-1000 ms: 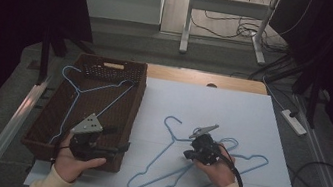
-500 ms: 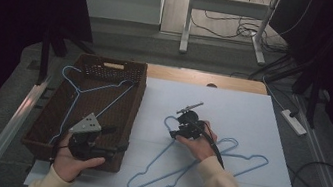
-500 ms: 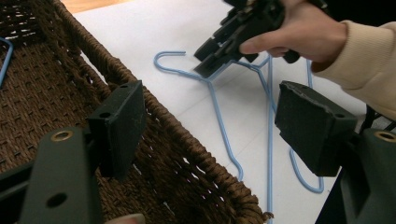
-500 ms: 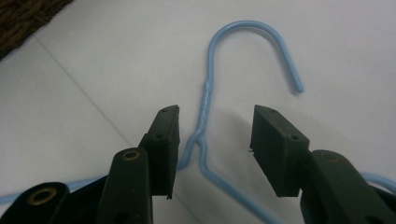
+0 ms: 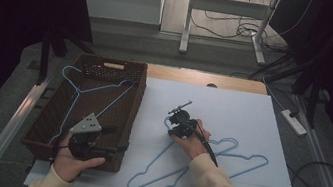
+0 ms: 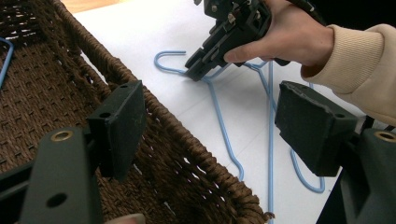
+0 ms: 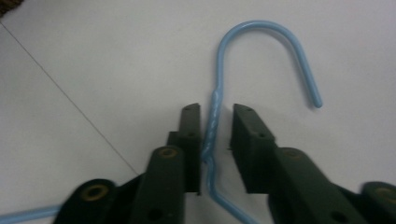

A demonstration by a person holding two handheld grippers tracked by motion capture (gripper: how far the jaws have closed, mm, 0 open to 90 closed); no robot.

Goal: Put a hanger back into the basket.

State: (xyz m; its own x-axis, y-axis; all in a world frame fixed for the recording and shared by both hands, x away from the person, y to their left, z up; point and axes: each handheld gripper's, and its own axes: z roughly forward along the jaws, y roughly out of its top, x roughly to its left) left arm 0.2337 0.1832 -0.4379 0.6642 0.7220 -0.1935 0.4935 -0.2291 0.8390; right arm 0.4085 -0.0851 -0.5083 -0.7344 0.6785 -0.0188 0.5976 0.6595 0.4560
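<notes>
On the white sheet (image 5: 233,109) lie two blue wire hangers, overlapping. My right gripper (image 5: 171,130) (image 7: 215,121) is down at the left hanger (image 5: 150,164), open, its jaws on either side of the twisted neck (image 7: 212,116) just below the hook (image 7: 261,23); the left jaw nearly touches the wire. The second hanger (image 5: 251,157) lies to its right. My left gripper (image 5: 113,142) (image 6: 215,126) hovers wide open and empty over the front right corner of the brown wicker basket (image 5: 136,104) (image 6: 187,135). Ahead of it the left gripper view shows the right gripper (image 6: 194,74) on the hanger (image 6: 224,121).
A third blue hanger (image 5: 79,90) lies inside the basket. Bare wood of the table (image 5: 207,79) shows behind the sheet. A metal rail (image 5: 12,125) runs along the left. On the floor at the right are a power strip (image 5: 294,121) and cables.
My right gripper has moved up and to the left across the sheet, from over the hangers' middle to the left hanger's neck. The left gripper has stayed at the basket corner.
</notes>
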